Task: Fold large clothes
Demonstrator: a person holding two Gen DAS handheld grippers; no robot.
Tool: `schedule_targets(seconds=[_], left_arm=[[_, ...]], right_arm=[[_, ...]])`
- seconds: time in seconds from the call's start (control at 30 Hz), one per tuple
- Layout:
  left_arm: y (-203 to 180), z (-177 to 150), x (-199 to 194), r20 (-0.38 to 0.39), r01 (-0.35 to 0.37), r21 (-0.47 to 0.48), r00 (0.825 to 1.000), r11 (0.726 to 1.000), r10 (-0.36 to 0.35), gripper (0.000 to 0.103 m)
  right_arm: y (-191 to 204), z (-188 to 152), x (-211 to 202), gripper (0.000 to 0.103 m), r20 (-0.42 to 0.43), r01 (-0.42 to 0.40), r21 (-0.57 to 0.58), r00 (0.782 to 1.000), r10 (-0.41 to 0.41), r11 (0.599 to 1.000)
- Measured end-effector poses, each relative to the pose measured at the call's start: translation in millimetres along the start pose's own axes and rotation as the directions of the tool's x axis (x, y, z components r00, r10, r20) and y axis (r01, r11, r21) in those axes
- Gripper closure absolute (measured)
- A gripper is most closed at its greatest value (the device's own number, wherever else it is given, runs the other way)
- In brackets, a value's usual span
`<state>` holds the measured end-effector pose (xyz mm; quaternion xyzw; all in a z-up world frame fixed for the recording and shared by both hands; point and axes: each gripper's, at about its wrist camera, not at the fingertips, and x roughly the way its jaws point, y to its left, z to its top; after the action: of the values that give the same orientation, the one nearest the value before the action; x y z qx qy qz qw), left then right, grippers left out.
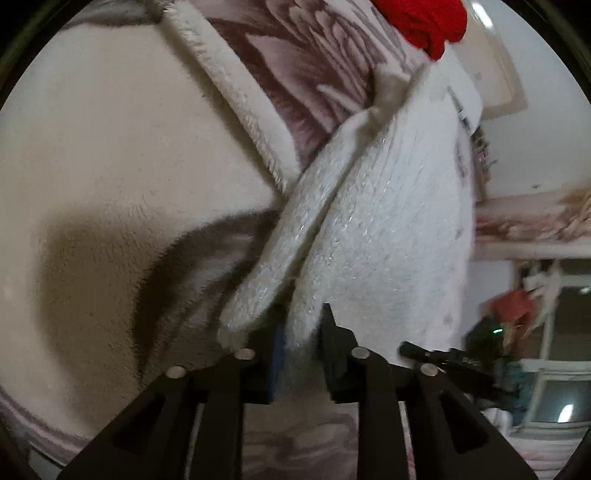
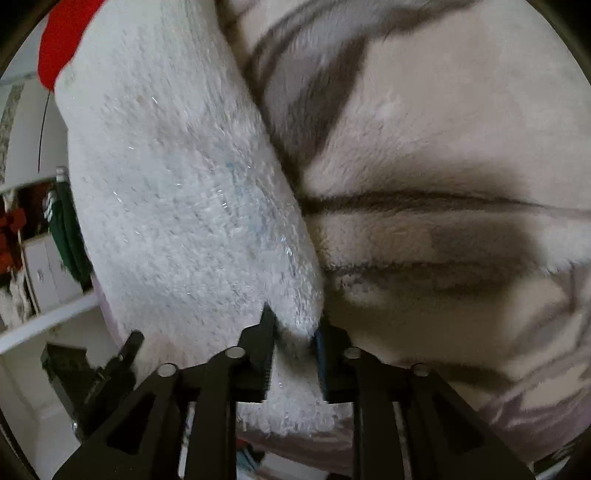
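Observation:
A white fuzzy garment (image 1: 388, 236) with glittery threads hangs lifted above a cream and brown patterned blanket (image 1: 110, 155). My left gripper (image 1: 301, 332) is shut on a folded edge of the garment. In the right wrist view the same white garment (image 2: 184, 192) fills the left half, and my right gripper (image 2: 293, 336) is shut on another edge of it. The blanket (image 2: 443, 147) lies close behind. The other gripper shows in each view, at the right (image 1: 443, 356) and at the left (image 2: 122, 354).
A red cloth (image 1: 424, 22) lies at the far end of the blanket, also in the right wrist view (image 2: 59, 44). Shelves with boxes and dark clothes (image 2: 48, 258) stand at the left. A cluttered shelf and window (image 1: 535, 295) are at the right.

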<state>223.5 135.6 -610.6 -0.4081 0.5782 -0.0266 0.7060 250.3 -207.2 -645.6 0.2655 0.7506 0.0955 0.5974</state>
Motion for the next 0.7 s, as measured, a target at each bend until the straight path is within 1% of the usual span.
schedule_targets(seconds=[0.03, 0.07, 0.1, 0.17, 0.2, 0.23, 0.27, 0.3, 0.33, 0.37, 0.4, 0.43, 0.47, 0.53, 0.6, 0.63, 0.7], left_arm=[[1, 4, -3, 0.017, 0.005, 0.009, 1.000, 1.000, -0.005, 0.068], [3, 6, -5, 0.034, 0.005, 0.015, 0.999, 1.000, -0.006, 0.061], [4, 7, -4, 0.040, 0.004, 0.018, 0.999, 1.000, -0.005, 0.046], [5, 15, 12, 0.021, 0.034, 0.028, 0.999, 0.999, -0.035, 0.044], [2, 21, 28, -0.015, 0.036, 0.043, 0.999, 0.998, -0.036, 0.044], [-2, 23, 37, -0.022, 0.017, 0.068, 1.000, 0.998, -0.016, 0.044], [-4, 21, 38, -0.009, 0.001, 0.086, 1.000, 0.996, -0.001, 0.046], [-9, 20, 40, 0.017, -0.014, 0.111, 1.000, 0.994, 0.012, 0.057], [-17, 17, 39, 0.038, -0.022, 0.146, 0.999, 0.989, 0.016, 0.089], [-20, 13, 33, 0.040, -0.022, 0.162, 0.999, 0.987, 0.015, 0.090], [-25, 8, 25, 0.065, -0.035, 0.173, 0.998, 0.984, 0.024, 0.091], [-28, 3, 12, 0.093, -0.025, 0.172, 0.996, 0.985, 0.009, 0.092], [-29, 0, 2, 0.106, -0.011, 0.157, 0.994, 0.988, -0.006, 0.092], [-28, -11, -24, 0.127, 0.019, 0.119, 0.991, 0.993, -0.035, 0.092], [-29, -22, -41, 0.130, 0.012, 0.117, 0.991, 0.993, -0.028, 0.092], [-26, -38, -57, 0.120, 0.004, 0.109, 0.993, 0.994, -0.017, 0.092], [-19, -66, -71, 0.077, -0.015, 0.092, 0.997, 0.996, 0.008, 0.092]], right_arm=[[-1, 3, 0, 0.058, -0.008, -0.011, 0.000, 1.000, 0.011, 1.000], [-4, 4, -3, 0.048, -0.007, -0.043, -0.003, 0.999, 0.043, 0.999], [-6, 5, -2, 0.045, -0.009, -0.077, -0.009, 0.997, 0.077, 0.997], [-15, 7, 4, 0.044, -0.038, -0.145, -0.006, 0.989, 0.145, 0.989], [-20, 8, 9, 0.043, -0.049, -0.163, 0.007, 0.985, 0.164, 0.987], [-24, 10, 18, 0.039, -0.056, -0.203, 0.030, 0.977, 0.205, 0.979], [-28, 12, 24, 0.036, -0.060, -0.237, 0.046, 0.969, 0.239, 0.970], [-32, 13, 30, 0.036, -0.055, -0.260, 0.065, 0.963, 0.264, 0.963], [-33, 13, 31, 0.035, -0.040, -0.277, 0.079, 0.959, 0.280, 0.958], [-33, 12, 31, 0.047, -0.019, -0.308, 0.081, 0.951, 0.310, 0.948], [-32, 10, 30, 0.062, -0.001, -0.329, 0.077, 0.944, 0.330, 0.941], [-28, 8, 31, 0.080, 0.001, -0.358, 0.074, 0.933, 0.359, 0.931], [-21, -2, 33, 0.083, 0.011, -0.365, 0.070, 0.931, 0.366, 0.928], [-13, -13, 24, 0.087, 0.028, -0.346, 0.052, 0.938, 0.345, 0.937], [-7, -28, 13, 0.088, 0.017, -0.359, 0.049, 0.933, 0.358, 0.932], [-3, -38, 8, 0.088, 0.008, -0.357, 0.037, 0.934, 0.357, 0.933], [-2, -67, -5, 0.088, -0.028, -0.343, 0.016, 0.939, 0.343, 0.939]])
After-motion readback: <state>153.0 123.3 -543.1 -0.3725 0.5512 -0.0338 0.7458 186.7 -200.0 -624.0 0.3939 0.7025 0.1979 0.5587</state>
